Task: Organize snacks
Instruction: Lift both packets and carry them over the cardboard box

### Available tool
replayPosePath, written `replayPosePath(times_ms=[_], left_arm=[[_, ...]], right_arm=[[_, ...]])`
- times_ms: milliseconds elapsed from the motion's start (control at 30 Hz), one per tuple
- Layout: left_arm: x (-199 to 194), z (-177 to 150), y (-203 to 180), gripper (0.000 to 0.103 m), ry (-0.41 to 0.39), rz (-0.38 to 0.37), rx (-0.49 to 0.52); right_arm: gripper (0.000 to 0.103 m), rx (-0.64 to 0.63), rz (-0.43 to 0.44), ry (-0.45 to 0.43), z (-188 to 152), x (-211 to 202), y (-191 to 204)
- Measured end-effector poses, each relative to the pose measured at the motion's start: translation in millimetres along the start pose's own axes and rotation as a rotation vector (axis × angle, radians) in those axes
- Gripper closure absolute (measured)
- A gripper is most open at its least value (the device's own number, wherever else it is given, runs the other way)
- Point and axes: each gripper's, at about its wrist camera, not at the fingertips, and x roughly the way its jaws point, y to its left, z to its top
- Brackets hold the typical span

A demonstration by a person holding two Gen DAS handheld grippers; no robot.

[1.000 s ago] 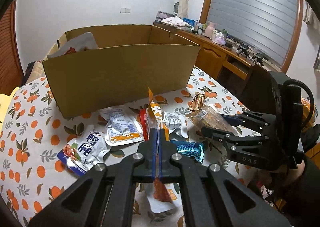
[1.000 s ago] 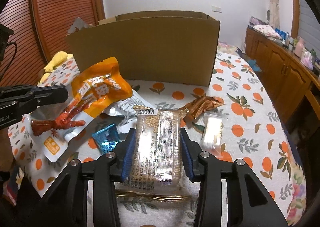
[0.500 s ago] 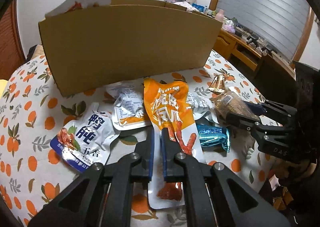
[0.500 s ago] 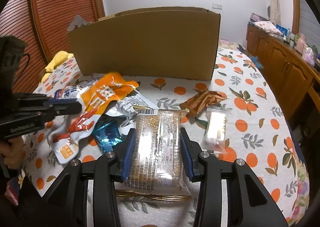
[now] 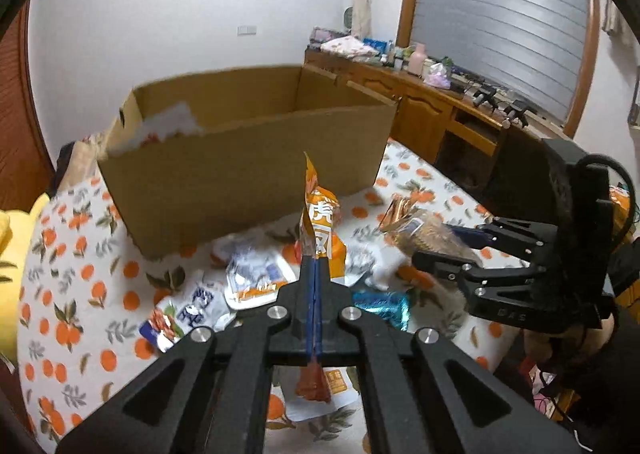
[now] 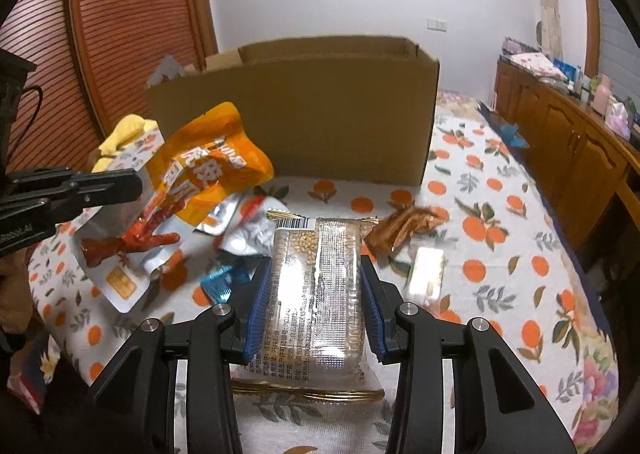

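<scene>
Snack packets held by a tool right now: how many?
2: the orange pouch pinched in the left tool, and the clear grain packet between the pads of the right tool.

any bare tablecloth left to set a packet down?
Yes: right of the clear sachet toward the wooden cabinets, and left of the blue-white pouch. Crowded in front of the cardboard box, between both grippers.

Orange pouch (image 6: 208, 170) hangs edgewise (above scattered packets) before the open cardboard box (image 6: 320, 114).
</scene>
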Motion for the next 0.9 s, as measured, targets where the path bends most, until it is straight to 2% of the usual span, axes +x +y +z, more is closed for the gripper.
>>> replayPosePath(times_ms=[133, 433, 767, 900], left_arm=[[-17.8, 21.4, -2.5, 0.103, -0.038, -0.015, 0.021], [-46.9, 80.1, 11.1, 0.103, -0.128, 0.032, 0.061], [-49.9, 132.5, 54.6, 0.103, -0.176, 0.09, 0.044], [-36.7, 143.8, 74.4, 0.103, -0.161, 0.115, 0.036]], right_arm=[[0.062, -0.013, 0.0, -0.033, 11.9, -13.7, 1.8], [0.062, -0.074, -0.011, -0.137, 60.4, -45.1, 8.3], [0.062, -0.127, -0.007, -0.191, 113.8, -39.6, 12.4], [0.062, -0.136, 0.004, -0.196, 131.3, -27.7, 12.3]])
